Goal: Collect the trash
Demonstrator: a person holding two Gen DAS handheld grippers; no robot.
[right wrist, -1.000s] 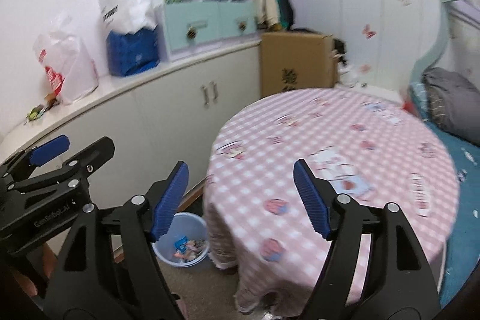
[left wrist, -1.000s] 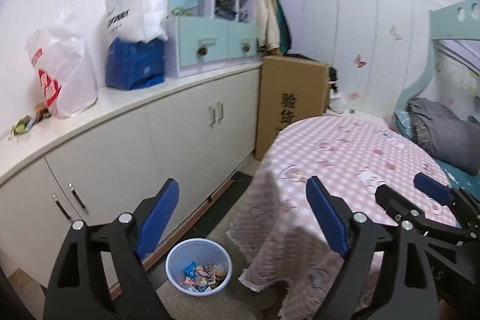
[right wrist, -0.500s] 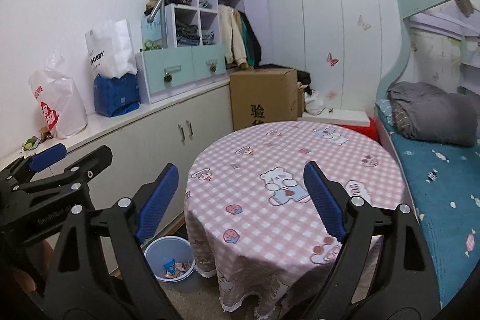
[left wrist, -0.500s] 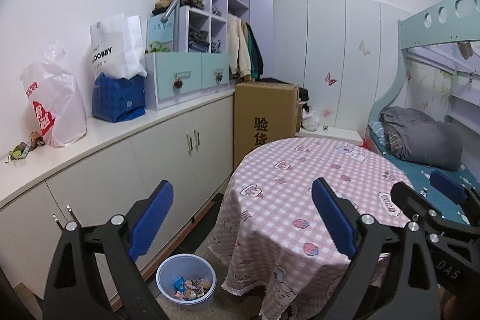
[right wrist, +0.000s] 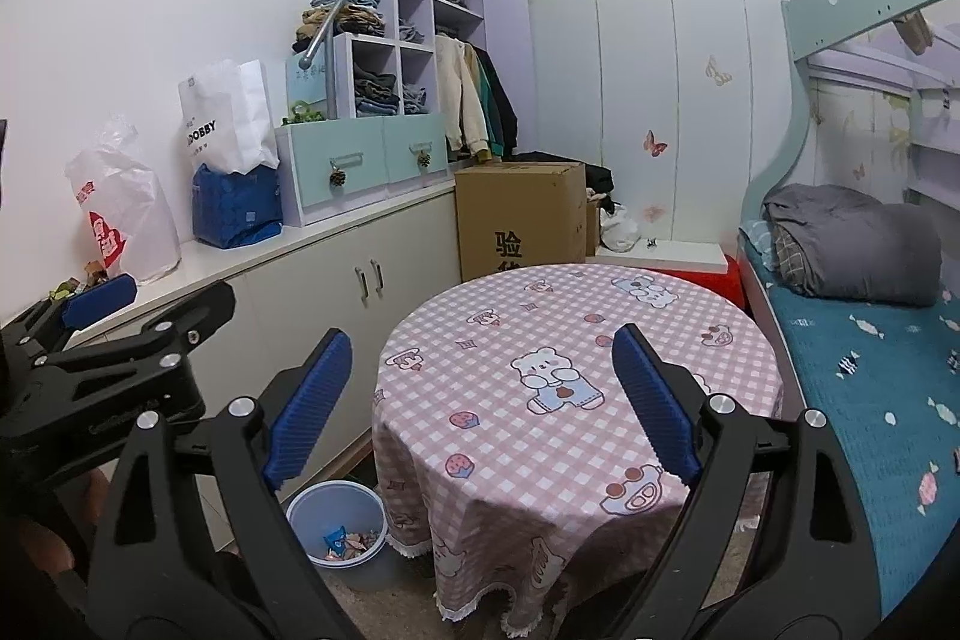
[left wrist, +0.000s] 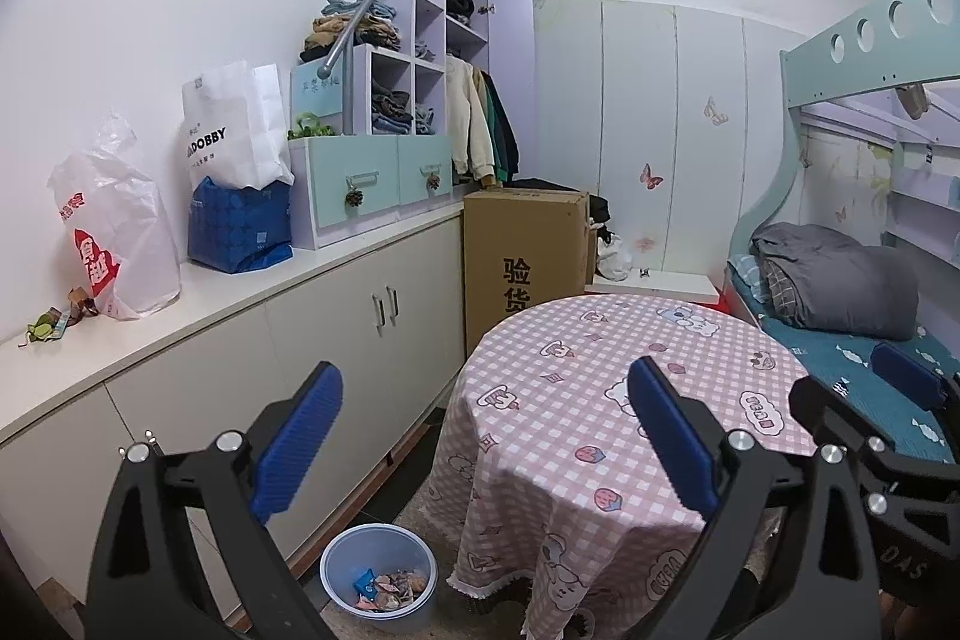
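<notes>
A pale blue trash bin (left wrist: 378, 577) with several crumpled wrappers inside stands on the floor between the cabinets and a round table (left wrist: 606, 400) with a pink checked cloth. It also shows in the right wrist view (right wrist: 338, 526), left of the table (right wrist: 570, 370). My left gripper (left wrist: 483, 436) is open and empty, held high over the table's left edge. My right gripper (right wrist: 480, 400) is open and empty, above the table's near side. No loose trash shows on the tabletop.
White cabinets (left wrist: 336, 334) run along the left wall with plastic bags (left wrist: 114, 238), a blue bag and drawer units on top. A cardboard box (left wrist: 522, 256) stands behind the table. A bunk bed (right wrist: 870, 340) with a grey blanket is on the right.
Both grippers have risen and pulled back from the table; the view now takes in the whole room. Both stayed open and empty.
</notes>
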